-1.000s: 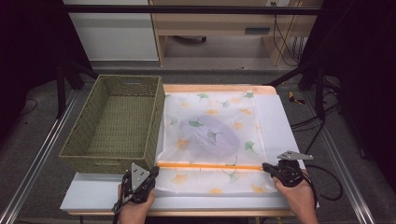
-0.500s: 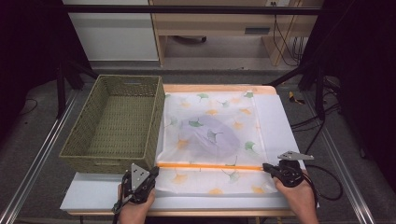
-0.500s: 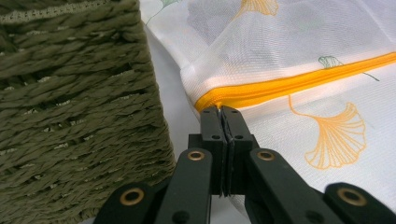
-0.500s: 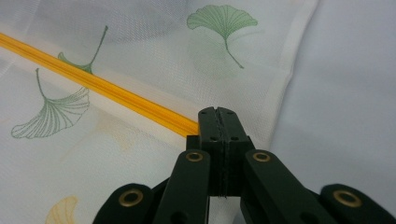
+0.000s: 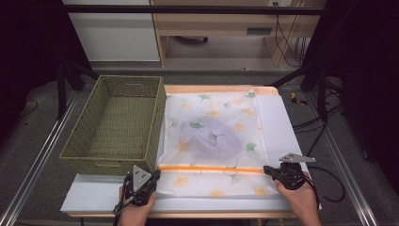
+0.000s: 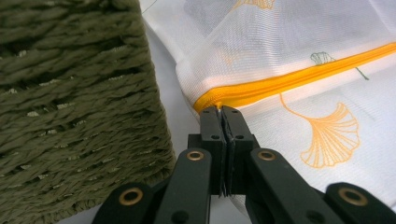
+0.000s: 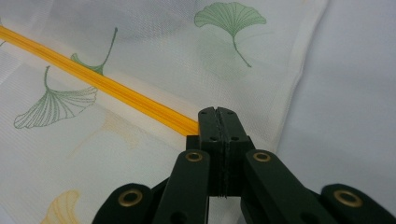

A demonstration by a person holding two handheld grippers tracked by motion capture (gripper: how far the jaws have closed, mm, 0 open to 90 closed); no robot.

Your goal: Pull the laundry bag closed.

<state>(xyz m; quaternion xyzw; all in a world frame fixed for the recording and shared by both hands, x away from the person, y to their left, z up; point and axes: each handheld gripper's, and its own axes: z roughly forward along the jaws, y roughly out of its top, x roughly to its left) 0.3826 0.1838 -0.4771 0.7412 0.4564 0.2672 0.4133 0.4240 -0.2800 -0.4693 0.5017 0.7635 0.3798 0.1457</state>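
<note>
A white mesh laundry bag (image 5: 214, 141) printed with ginkgo leaves is lying flat on the table (image 5: 291, 122), just right of a woven green basket (image 5: 115, 122). A pale garment (image 5: 216, 139) is showing dimly through the mesh inside the bag; the basket is holding nothing that can be seen. An orange zipper (image 5: 211, 168) is running across the bag near the person's edge. The left gripper (image 5: 151, 177) is sitting at the zipper's left end with its jaws pressed together, seeming to pinch the end of the zipper there, close beside the basket's wall. The right gripper (image 5: 268, 170) is sitting at the zipper's right end, jaws likewise closed tight, though whether fabric is caught between them is unclear. Compared with the earlier frames, bag, basket and both hands are lying exactly where they were.
</note>
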